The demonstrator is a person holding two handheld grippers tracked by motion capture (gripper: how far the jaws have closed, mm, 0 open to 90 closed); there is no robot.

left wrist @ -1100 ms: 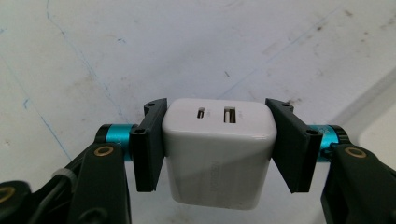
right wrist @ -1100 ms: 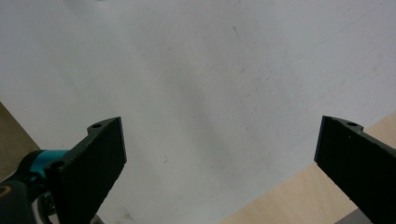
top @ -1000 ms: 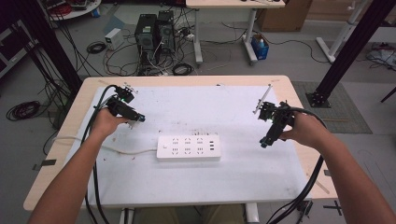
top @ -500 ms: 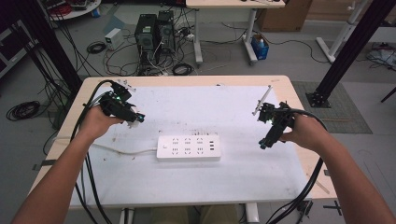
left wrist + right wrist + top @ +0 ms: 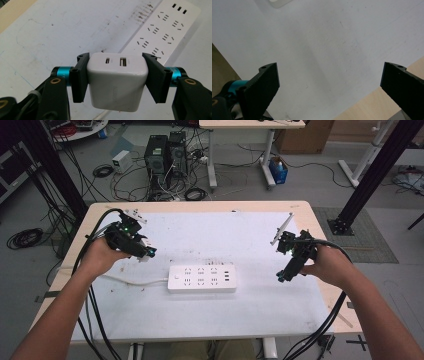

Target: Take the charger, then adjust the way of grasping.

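Observation:
A white USB charger block (image 5: 117, 81) with two ports on its face sits between the pads of my left gripper (image 5: 117, 77), which is shut on its two sides. In the high view the left gripper (image 5: 142, 251) hangs above the table's left part, up and left of the white power strip (image 5: 201, 278). The strip lies flat in the middle of the white mat, and its sockets show beyond the charger in the left gripper view (image 5: 162, 32). My right gripper (image 5: 283, 274) stands wide open at the right of the mat, nothing between its jaws (image 5: 329, 82).
The strip's white cord (image 5: 131, 281) runs left across the mat toward the table edge. Bare wood table edge (image 5: 367, 105) lies just beyond the mat under the right gripper. Black cables trail from both grippers. Computers and cable clutter sit on the floor behind the table.
My left gripper has risen and drawn back from the mat with the charger in it. The right gripper has stayed where it was.

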